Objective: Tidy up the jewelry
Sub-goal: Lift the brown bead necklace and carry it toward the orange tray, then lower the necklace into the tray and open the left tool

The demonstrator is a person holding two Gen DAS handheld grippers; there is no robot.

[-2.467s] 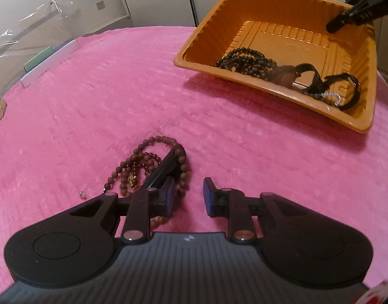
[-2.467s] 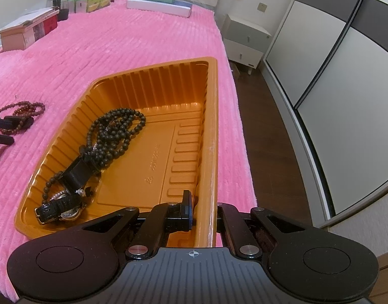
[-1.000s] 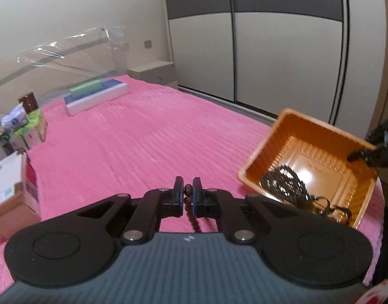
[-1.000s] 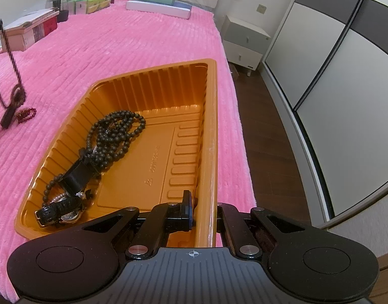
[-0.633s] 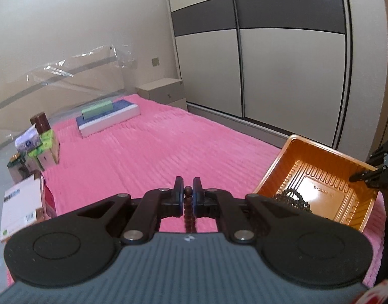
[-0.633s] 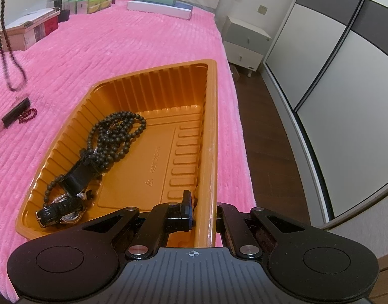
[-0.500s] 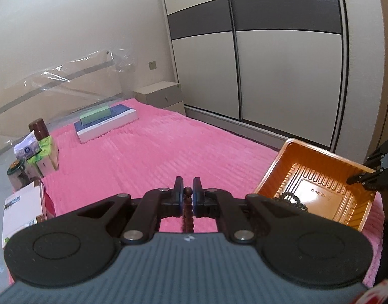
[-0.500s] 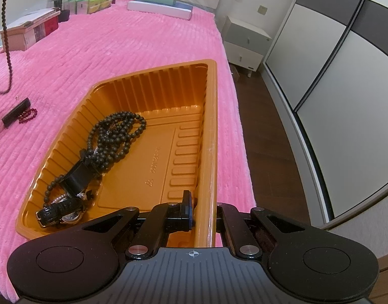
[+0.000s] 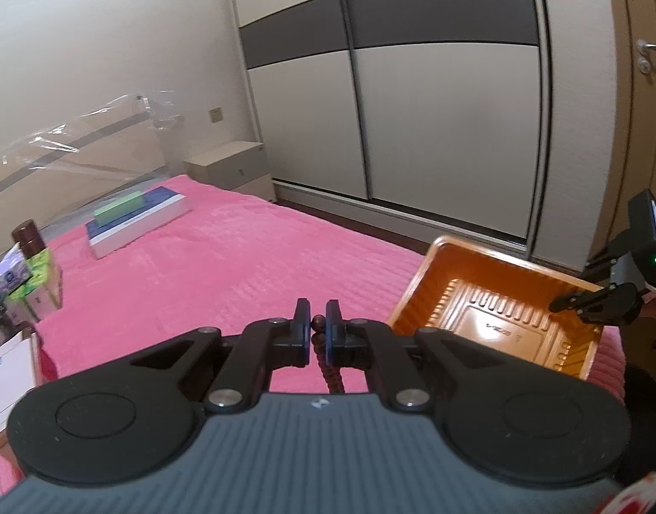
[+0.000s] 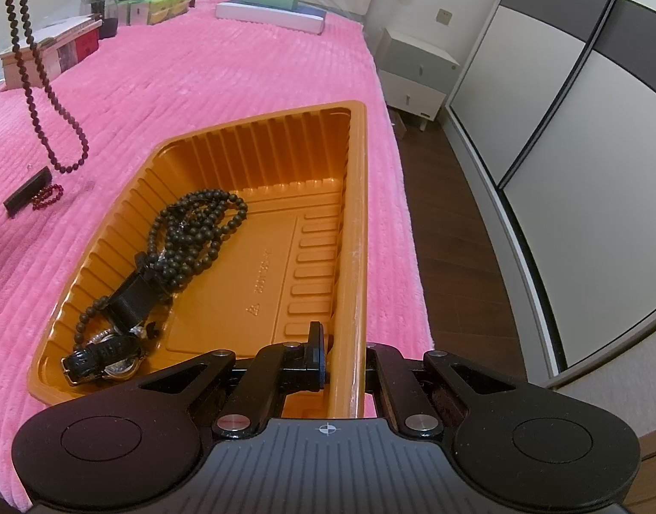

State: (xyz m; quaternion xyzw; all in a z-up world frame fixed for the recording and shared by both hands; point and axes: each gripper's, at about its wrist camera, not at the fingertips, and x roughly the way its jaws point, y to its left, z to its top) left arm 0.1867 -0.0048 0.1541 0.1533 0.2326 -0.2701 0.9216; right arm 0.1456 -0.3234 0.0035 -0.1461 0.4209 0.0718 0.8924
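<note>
Left wrist view: left claw (image 9: 318,334) is pinching a brown bead necklace (image 9: 328,368) shut between its pads. Since a moment ago the strand is hanging fully clear of the pink bed (image 10: 225,85), no longer trailing on it; in the right wrist view it is dangling left of the orange tray (image 10: 353,222). Right claw (image 10: 340,355) is clamping the tray's near rim. A red bracelet (image 10: 47,197) and dark clip are lying behind on the bed. Judgement: transfer to tray now under way.
</note>
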